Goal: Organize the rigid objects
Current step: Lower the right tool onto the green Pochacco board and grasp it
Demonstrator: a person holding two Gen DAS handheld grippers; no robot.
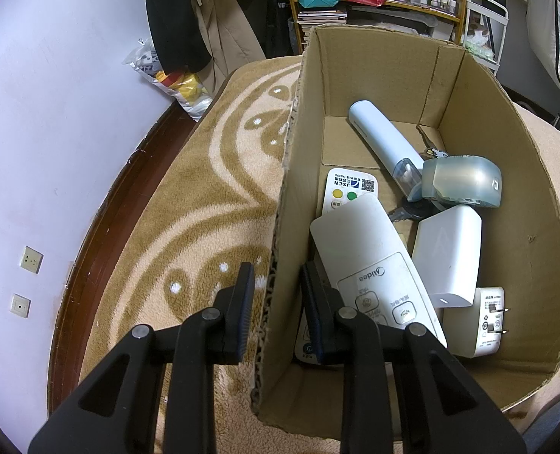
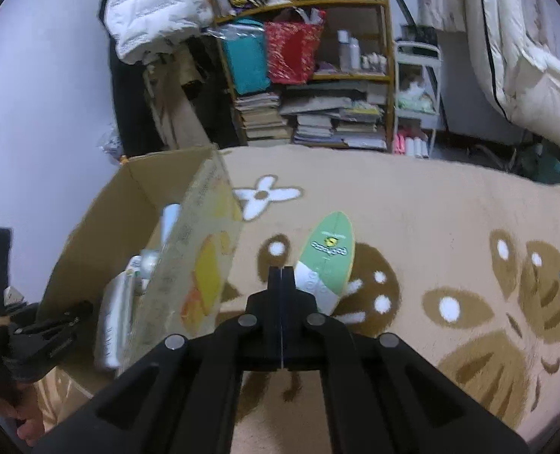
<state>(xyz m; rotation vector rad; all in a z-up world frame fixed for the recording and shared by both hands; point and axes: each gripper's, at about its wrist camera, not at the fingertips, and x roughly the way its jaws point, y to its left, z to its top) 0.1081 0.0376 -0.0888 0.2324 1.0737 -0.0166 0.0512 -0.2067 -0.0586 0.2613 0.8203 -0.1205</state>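
Spreading across the scene, a tan blanket (image 1: 189,196) patterned with white and brown flowers, backed at 12 o'clock by a cluttered shelf (image 2: 310,75) of books and bags. Sitting on the blanket, an open cardboard box (image 1: 507,174), plain brown inside, printed yellow and orange on its outer side in the right wrist view. Lying inside the box: a white Midea remote (image 1: 371,261) at 6 o'clock, overlapping a second remote (image 1: 346,189) with yellow and green buttons; a white charger block (image 1: 450,257) just beside it at 3 o'clock; a plug adapter (image 1: 484,321) toward 5 o'clock; a pale blue tube-shaped device (image 1: 382,140) angling toward 11 o'clock; a translucent blue-grey case (image 1: 461,181) at 2 o'clock. Straddling the box's near wall, the left gripper (image 1: 276,299), jaws parted, one finger outside and one inside, not pinching the cardboard. Hovering over the blanket, the right gripper (image 2: 282,276), jaws pressed fully together on nothing. Lying just past its tips toward 1 o'clock, a green and white oval packet (image 2: 327,261), outside the box.
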